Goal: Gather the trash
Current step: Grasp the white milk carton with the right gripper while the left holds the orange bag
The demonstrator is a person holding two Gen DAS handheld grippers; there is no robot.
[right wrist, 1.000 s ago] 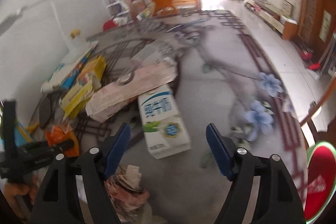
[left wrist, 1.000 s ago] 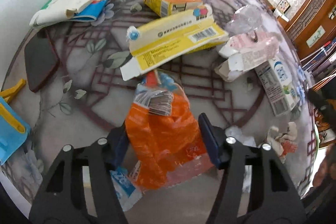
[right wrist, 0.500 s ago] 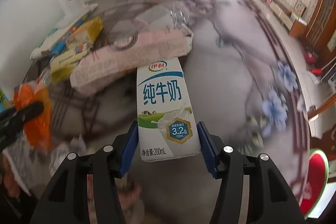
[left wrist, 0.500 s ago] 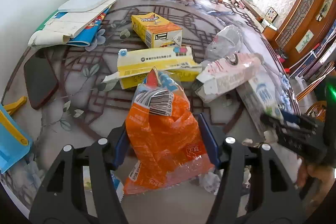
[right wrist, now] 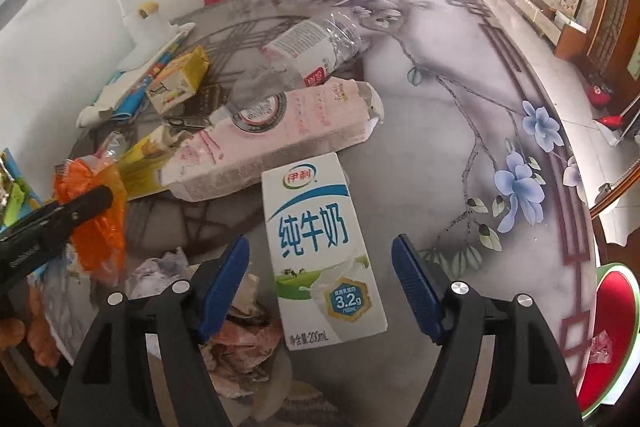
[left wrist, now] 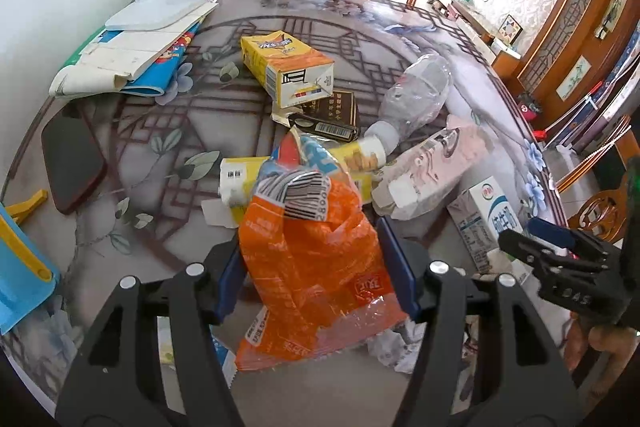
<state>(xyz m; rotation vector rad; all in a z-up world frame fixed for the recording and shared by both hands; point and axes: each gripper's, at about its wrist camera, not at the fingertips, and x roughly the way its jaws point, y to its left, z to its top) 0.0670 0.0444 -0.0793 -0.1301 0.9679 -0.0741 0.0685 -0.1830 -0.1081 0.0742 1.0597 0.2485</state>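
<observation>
Left hand-held gripper (left wrist: 310,273): clamped on the orange snack wrapper (left wrist: 312,267), both blue pads pressed into its sides. The wrapper is held clear of the desk (left wrist: 400,39), its barcode end up toward 12 o'clock, presumably so it can be carried off as one piece without dragging other litter. The gripper is pitched steeply down at the desk.

Right hand-held gripper (right wrist: 320,285): jaws are opening. The white milk carton (right wrist: 320,255) sits between the pads with a clear gap on each side, so it is not gripped; it lies flat on the desk, long axis toward 12 o'clock. The straddle looks like a release or a re-line for a squarer grip; which one cannot be told. Steep downward pitch here too.

Outward, right view: the pink carton (right wrist: 276,143) lies across at 11 o'clock, touching the milk carton's far end. The clear plastic bottle (right wrist: 316,43) lies beyond it at 12. The yellow box (right wrist: 180,75) is at 10. Crumpled tissue (right wrist: 240,343) sits under the left finger at 7.

No bin is visible, so the drop point cannot be placed.
</observation>
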